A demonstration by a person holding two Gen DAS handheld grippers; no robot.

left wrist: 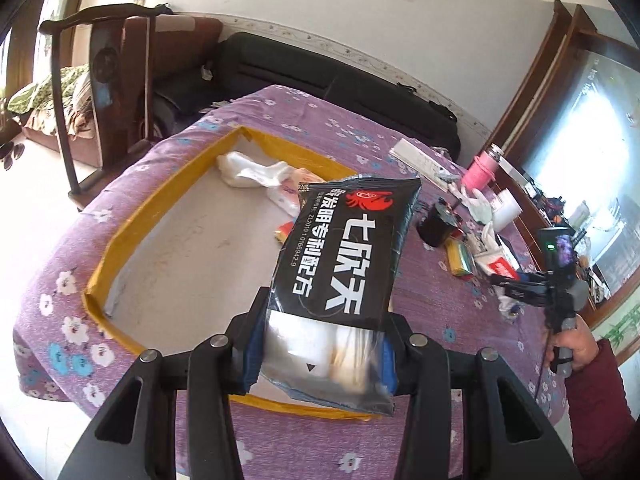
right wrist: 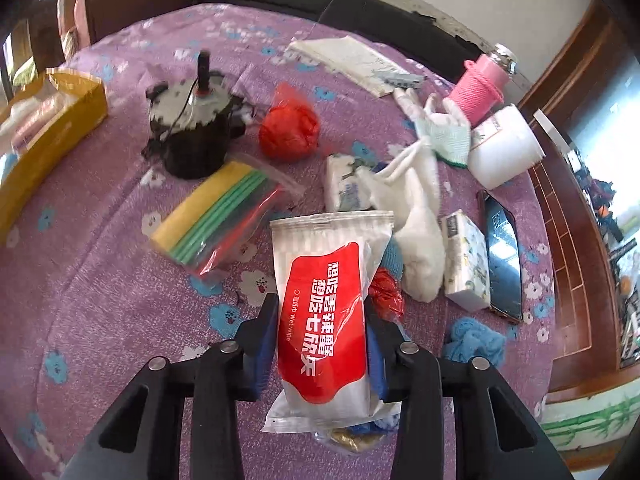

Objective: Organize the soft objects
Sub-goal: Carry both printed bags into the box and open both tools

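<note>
My left gripper (left wrist: 320, 350) is shut on a black wipe packet (left wrist: 344, 252) with white letters and holds it above the near right corner of a shallow yellow-taped box (left wrist: 168, 184). White socks (left wrist: 252, 172) and a pink pack lie in the box's far part. My right gripper (right wrist: 322, 344) is shut on a white and red wet-wipe packet (right wrist: 326, 312) and holds it above the purple floral cloth (right wrist: 100, 280). The right gripper also shows in the left wrist view (left wrist: 516, 280), far right.
On the cloth lie a black motor (right wrist: 192, 136), a red bag ball (right wrist: 290, 132), a zip bag of coloured straws (right wrist: 224, 220), white gloves (right wrist: 416, 220), tissue packs (right wrist: 466, 260), a phone (right wrist: 502, 256), a blue cloth (right wrist: 476, 342), a white jar (right wrist: 504, 148) and a pink bottle (right wrist: 480, 84).
</note>
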